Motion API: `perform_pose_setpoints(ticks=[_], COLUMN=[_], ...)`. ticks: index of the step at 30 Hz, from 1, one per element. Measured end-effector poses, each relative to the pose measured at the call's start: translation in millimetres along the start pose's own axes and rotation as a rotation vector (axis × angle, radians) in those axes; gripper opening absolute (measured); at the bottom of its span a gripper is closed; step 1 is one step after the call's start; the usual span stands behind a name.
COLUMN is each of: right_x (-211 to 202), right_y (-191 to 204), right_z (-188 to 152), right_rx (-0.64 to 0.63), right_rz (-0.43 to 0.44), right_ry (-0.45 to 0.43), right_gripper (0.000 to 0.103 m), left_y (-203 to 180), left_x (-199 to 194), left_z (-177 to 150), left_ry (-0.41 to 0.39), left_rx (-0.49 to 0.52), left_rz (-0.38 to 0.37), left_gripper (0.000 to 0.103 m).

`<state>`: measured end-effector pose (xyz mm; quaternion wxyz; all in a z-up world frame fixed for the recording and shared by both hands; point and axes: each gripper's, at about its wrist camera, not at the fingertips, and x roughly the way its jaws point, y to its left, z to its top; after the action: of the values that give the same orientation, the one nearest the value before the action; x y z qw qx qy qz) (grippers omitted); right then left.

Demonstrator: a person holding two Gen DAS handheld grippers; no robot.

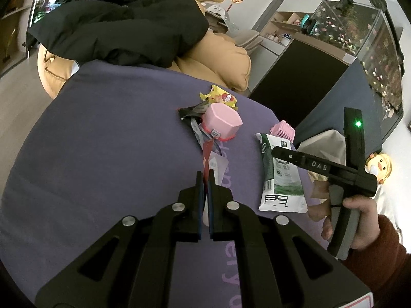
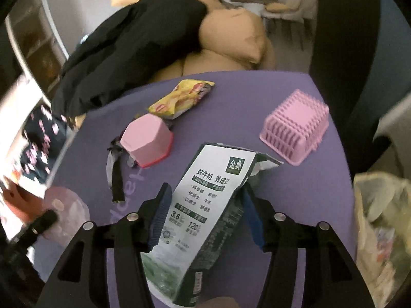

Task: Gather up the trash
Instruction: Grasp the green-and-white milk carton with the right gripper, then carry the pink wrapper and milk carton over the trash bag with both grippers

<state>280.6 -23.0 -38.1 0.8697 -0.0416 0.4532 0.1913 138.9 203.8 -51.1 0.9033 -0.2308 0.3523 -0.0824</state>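
On the purple mat lie a green-and-white milk carton, a yellow snack wrapper and dark wrapper strips. My left gripper is shut on a thin red wrapper strip that hangs in front of an upturned pink cup. In the right wrist view, my right gripper is open with its fingers on either side of the flattened milk carton. The pink cup, yellow wrapper and dark strips lie beyond it.
An upturned pink slatted basket sits at the mat's right. A black jacket and tan cushions lie behind. A plastic bag with rubbish stands at the right edge. A fish tank stands far right.
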Motion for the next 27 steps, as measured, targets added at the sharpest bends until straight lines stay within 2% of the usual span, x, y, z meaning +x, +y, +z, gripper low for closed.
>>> perform_pose_setpoints(ticks=[5,10,15,19,23,27], right_x=[1,-1,6,17,11,-24], right_y=[10,23,20,28,18,7], right_z=[3,-5,-6,1,2,-1], right_rx=[-0.004,-0.083,-0.067,-0.147,-0.146,-0.146], right_rz=[0.042,-0.006,-0.014,-0.049,0.024,0.085], right_ry=[0.039,0.052,0.059,0.07,0.084,-0.005], right_gripper=[0.053,0.053,0.053,0.053,0.05,0.049], left_y=[0,3,3,2,0,-12], left_x=[1,0,3,3,-1,-7], left_z=[0,-1,-2,-3,-2,4], left_ry=[0.003,0.003,0.01,0.013,0.01,-0.013], left_rx=[-0.001,-0.009,-0.017,-0.011,-0.009,0.008], left_rz=[0.002,0.003,-0.001,-0.002,-0.002,-0.001], left_gripper=[0.002,0.002,0.002,0.002,0.002,0.002])
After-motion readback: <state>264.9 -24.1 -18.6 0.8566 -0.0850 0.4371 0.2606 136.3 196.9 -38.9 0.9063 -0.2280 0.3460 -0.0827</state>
